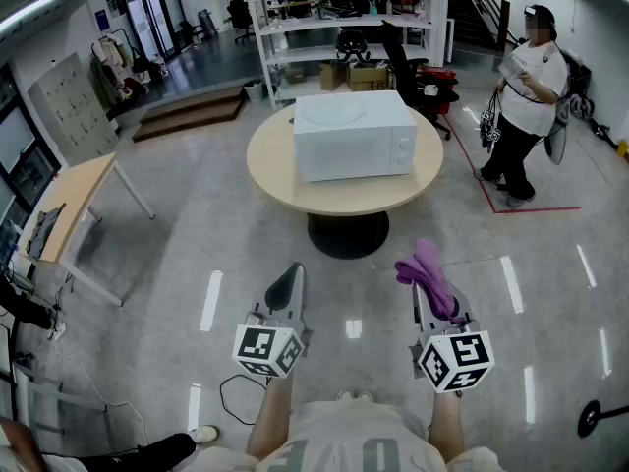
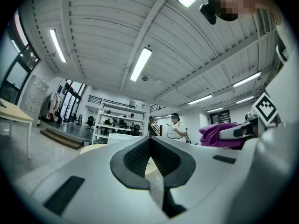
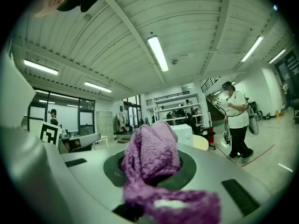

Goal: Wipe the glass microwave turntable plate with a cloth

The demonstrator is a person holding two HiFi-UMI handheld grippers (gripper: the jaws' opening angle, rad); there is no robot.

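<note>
A white microwave (image 1: 354, 136) stands with its door closed on a round beige table (image 1: 285, 180) ahead of me; the glass turntable plate is not visible. My right gripper (image 1: 425, 275) is shut on a purple knitted cloth (image 1: 429, 276), which bunches up between its jaws (image 3: 150, 149) and drapes toward the camera. My left gripper (image 1: 288, 281) is shut with nothing in it, its dark pads (image 2: 161, 158) pressed together. Both grippers are held low in front of me, well short of the table. The cloth (image 2: 219, 132) also shows at the right of the left gripper view.
A person in a white shirt (image 1: 526, 96) stands right of the table, near red floor tape (image 1: 521, 207). A wooden desk (image 1: 74, 205) is at the left, white shelving (image 1: 339, 18) behind the table. A black cable (image 1: 236, 396) lies on the grey floor by my feet.
</note>
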